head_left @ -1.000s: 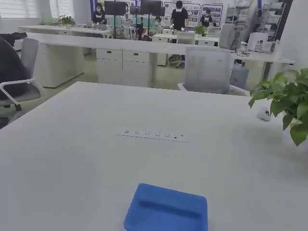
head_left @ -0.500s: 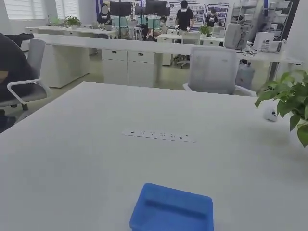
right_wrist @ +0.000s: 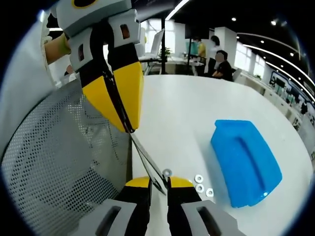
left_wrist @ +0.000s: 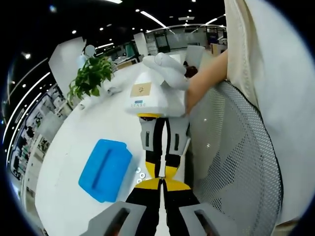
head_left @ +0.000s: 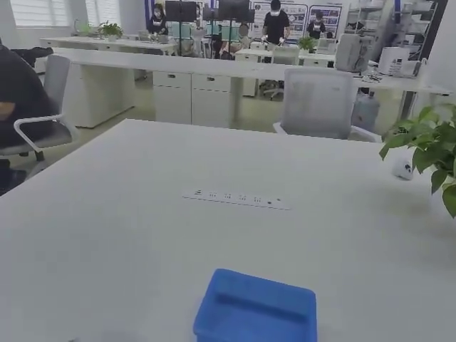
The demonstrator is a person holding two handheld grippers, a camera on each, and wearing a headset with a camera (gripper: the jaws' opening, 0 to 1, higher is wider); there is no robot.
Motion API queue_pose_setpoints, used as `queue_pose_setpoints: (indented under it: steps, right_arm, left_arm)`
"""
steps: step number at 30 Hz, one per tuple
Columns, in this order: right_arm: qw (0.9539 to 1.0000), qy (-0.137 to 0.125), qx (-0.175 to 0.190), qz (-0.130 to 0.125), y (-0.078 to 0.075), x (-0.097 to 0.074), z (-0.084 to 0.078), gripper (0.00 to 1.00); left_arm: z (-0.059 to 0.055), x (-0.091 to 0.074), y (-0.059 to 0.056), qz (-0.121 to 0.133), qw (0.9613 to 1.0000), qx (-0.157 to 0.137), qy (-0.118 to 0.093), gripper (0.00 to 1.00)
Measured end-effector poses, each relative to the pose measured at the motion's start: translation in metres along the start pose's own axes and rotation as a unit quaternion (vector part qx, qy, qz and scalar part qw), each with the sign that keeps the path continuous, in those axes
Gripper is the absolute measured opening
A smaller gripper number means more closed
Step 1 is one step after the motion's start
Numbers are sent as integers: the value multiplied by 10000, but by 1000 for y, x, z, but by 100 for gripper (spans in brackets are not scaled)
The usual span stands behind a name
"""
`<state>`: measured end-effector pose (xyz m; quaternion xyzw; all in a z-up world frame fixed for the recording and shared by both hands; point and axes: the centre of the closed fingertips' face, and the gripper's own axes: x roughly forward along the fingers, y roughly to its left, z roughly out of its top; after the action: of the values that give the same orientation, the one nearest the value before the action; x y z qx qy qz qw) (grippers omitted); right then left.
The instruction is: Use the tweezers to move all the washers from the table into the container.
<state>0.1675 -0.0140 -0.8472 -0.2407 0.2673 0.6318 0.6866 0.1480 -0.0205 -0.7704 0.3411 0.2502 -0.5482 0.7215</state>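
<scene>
Operator: Washers (right_wrist: 200, 185) are lying where?
Technician: Resting on the table (right_wrist: 187, 118), just beside the container (right_wrist: 243, 162). Thin, light, probably slippery: tweezers (right_wrist: 145, 157) are needing an edge pinch. Left gripper (right_wrist: 126, 122) is clamping the tweezers; right gripper (right_wrist: 158, 185) jaws are sitting nearly together around their tips, grip undeterminable

Small washers (left_wrist: 139, 173) lie on the white table (left_wrist: 118, 118) just beside the blue container (left_wrist: 105, 169).

Right gripper (left_wrist: 161, 171): black-and-yellow fingers (left_wrist: 149, 140), white housing (left_wrist: 155, 96) with tan label; white glove (left_wrist: 167, 69), cream sleeve (left_wrist: 256, 49).
</scene>
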Motion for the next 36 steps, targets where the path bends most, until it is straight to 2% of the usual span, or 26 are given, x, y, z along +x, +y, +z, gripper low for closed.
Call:
queue_pose_setpoints:
  steps: [4, 11, 17, 22, 28, 36]
  right_arm:
    - [9999, -105, -10, -17, -1, 6, 9, 8]
    - [9994, -310, 119, 131, 2, 16, 19, 8]
    - [9990, -365, 238, 139, 0, 18, 19, 8]
    - [9975, -460, 495, 205, 0, 21, 17, 8]
    - [9959, -552, 684, 227, -2, 20, 18, 9]
    - [9958, -548, 698, 233, -1, 19, 17, 8]
  left_arm:
    - [-3, -6, 5, 50, 10000, -38, 27, 0]
    - [-7, -10, 9, 49, 9999, -56, 98, 0]
    - [-10, -9, 12, 1, 9999, -44, 126, 0]
    - [-11, -7, 13, -74, 9999, -59, 141, 0]
    - [-10, -5, 17, -191, 9994, -263, 85, 0]
    - [-9, -3, 18, -355, 9987, -370, 63, 0]
